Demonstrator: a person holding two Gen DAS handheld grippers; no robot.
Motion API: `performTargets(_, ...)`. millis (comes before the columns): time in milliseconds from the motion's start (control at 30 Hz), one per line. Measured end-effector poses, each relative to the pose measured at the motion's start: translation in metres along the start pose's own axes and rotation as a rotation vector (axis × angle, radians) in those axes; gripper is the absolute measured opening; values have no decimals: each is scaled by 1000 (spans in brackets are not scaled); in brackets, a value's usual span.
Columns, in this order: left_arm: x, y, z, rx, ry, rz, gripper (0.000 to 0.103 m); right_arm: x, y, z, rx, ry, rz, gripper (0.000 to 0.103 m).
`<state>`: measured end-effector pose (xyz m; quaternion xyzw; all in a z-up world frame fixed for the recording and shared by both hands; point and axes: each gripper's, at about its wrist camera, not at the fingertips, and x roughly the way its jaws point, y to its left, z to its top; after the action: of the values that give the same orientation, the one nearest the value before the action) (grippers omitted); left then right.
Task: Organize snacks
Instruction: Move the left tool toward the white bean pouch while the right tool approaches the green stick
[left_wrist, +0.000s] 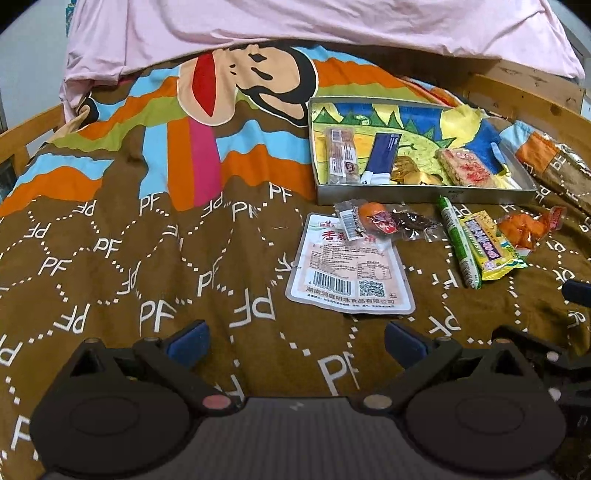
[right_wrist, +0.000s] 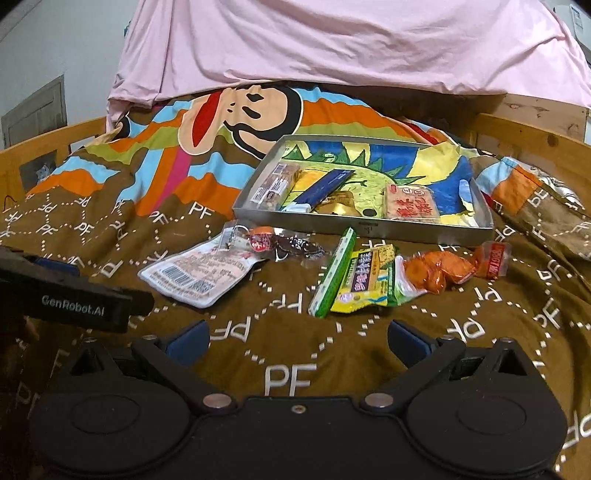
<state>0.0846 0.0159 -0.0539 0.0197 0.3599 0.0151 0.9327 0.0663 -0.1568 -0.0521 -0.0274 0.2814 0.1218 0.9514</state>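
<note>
Snacks (left_wrist: 351, 266) are lying right of centre in my left wrist view, below the tin tray (left_wrist: 424, 194); my left gripper (left_wrist: 295, 341) is hanging wide, empty. Right wrist view: they are sitting mid-frame, right gripper (right_wrist: 299, 339) gaping wide.

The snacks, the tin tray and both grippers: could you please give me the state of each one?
Tin tray: lidless, partly filled.
Blue bar: in the tray.
Red-print cake: in the tray.
White pouch: flat on the blanket, outside the tray.
Green stick: on the blanket, outside.
Orange packet: on the blanket, outside.
Left gripper: open, empty.
Right gripper: open, empty.
</note>
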Motion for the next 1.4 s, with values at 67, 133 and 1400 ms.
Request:
performTargets(67, 3, 1, 3, 5, 3, 7, 102, 5, -1, 3, -2, -7, 7, 102)
performTargets(133, 6, 1, 6, 10, 8, 8, 102, 10, -2, 7, -3, -15, 12, 102)
performTargets(1400, 56, -8, 50, 71, 100, 44, 102, 51, -23, 23, -8, -41, 38, 102)
